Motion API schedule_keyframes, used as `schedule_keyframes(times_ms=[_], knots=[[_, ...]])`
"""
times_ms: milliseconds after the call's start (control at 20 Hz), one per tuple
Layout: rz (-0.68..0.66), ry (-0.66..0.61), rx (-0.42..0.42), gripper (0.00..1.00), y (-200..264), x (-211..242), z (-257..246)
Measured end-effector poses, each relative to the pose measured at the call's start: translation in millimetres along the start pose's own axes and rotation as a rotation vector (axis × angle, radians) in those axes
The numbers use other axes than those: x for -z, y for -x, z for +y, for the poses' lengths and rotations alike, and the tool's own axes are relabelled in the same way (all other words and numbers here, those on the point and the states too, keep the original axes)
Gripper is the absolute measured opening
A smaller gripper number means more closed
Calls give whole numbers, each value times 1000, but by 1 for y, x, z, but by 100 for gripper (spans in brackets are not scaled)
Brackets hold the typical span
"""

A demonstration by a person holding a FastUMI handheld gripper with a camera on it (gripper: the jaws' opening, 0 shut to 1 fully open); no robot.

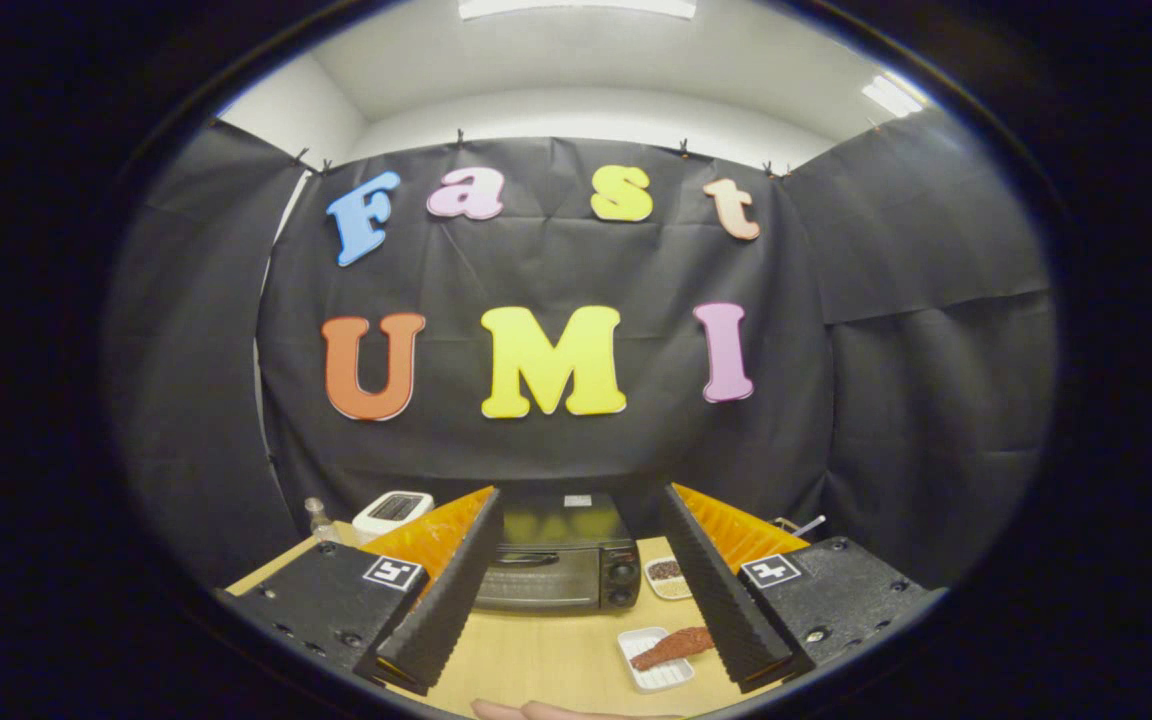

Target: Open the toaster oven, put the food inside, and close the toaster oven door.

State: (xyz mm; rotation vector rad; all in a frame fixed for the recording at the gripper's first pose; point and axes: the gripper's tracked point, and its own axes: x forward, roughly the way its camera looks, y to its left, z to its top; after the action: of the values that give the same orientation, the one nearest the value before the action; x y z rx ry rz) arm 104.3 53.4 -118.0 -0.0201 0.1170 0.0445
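Tool [581, 590] held wide open, nothing gripped, above the table [536, 660]. Toaster oven [558, 560] sits beyond & between the fingers, door shut; its left side is hidden by a finger. White tray [651, 665] w/ reddish-brown food [674, 648] lies near the right finger, partly covered. Small dish [666, 577] of dark bits beside oven; contents unclear.

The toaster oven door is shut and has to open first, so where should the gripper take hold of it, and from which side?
Grip the horizontal bar handle across the top of the black toaster oven door, coming straight from the front; likely the door drops open. The gripper is open, empty, fingers either side.
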Motion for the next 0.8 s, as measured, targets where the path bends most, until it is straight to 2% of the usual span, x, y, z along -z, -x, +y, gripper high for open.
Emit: schedule_keyframes(times_ms=[200, 450, 650, 800], knots=[[88, 31, -51, 100, -62, 48, 35], [260, 17, -90, 100, -135, 112, 71], [300, 78, -70, 100, -180, 136, 81], [378, 37, -44, 100, -201, 156, 81]])
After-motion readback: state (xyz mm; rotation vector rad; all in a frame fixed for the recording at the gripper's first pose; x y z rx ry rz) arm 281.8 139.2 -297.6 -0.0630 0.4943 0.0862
